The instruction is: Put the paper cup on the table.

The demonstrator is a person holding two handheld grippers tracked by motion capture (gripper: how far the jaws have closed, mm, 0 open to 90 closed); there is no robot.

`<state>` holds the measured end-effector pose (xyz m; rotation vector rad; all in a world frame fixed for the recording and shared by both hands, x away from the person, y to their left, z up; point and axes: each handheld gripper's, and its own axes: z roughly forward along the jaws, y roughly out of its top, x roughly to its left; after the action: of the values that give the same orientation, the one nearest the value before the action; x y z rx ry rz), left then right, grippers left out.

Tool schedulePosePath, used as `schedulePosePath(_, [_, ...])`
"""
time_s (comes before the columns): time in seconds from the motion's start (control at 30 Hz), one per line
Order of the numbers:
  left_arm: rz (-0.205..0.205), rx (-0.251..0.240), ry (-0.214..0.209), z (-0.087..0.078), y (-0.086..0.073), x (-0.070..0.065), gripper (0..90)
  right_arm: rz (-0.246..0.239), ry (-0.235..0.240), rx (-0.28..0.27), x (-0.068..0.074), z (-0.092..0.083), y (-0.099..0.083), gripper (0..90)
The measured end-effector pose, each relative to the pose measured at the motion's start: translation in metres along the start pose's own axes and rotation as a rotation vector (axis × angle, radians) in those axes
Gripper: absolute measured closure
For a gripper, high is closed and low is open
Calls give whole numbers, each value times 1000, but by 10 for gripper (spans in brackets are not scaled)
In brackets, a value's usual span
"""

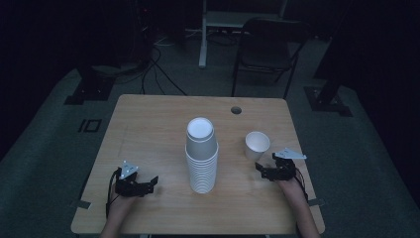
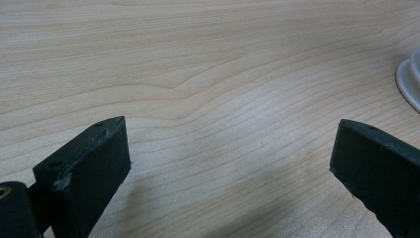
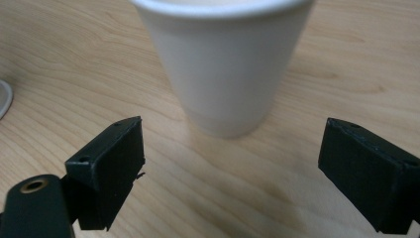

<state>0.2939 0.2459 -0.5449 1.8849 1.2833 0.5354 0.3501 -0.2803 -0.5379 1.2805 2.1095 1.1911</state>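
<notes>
Cup stack point(image 1: 201, 157) blocks mid-table; single cup point(image 1: 257, 145) probably crowds right side.

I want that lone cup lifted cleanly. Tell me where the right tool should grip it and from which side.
Grip the single cup across its side wall, coming in level from the person's side. It stands upright, mouth up, directly ahead of the open right tool, and its wall narrows downward, so grip above the base.

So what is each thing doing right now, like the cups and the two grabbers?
Stack of cups: upside down, nested, standing upright mid-table.
Single cup: upright, mouth up, alone, not gripped.
Left gripper: open, holding nothing, low over the table.
Right gripper: open, aimed at the single cup, not touching it.
</notes>
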Motion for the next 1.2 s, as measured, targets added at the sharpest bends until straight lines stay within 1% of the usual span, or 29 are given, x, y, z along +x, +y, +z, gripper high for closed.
schedulePosePath(0.07, [2,3,2,0,0,0,26,13,1,-3,-2,-3,-4,101])
schedulePosePath(0.17, [6,5,1,0,0,0,27,17,-12,-2,-4,-7,-6,101])
schedulePosePath(0.2, [3,3,2,0,0,0,27,19,-14,0,-4,-9,-8,101])
schedulePosePath(0.27, [-2,3,0,0,0,0,26,31,-38,1,-5,-15,-12,101])
schedulePosePath(0.43, [-6,0,-4,0,0,0,27,42,-50,2,-6,-26,-20,101])
schedulePosePath(0.57, [-2,5,3,0,0,0,27,36,-60,11,-5,-33,-25,101])
schedulePosePath(0.77, [-1,13,3,0,0,0,26,27,-98,20,0,-42,-33,101])
schedulePosePath(0.9, [6,24,15,1,0,-1,26,23,-125,26,3,-48,-39,101])
schedulePosePath(1.03, [-1,26,17,1,0,-1,26,27,-138,30,5,-54,-43,101])
schedulePosePath(1.2, [-3,30,16,1,0,-1,27,9,-150,50,7,-61,-51,101])
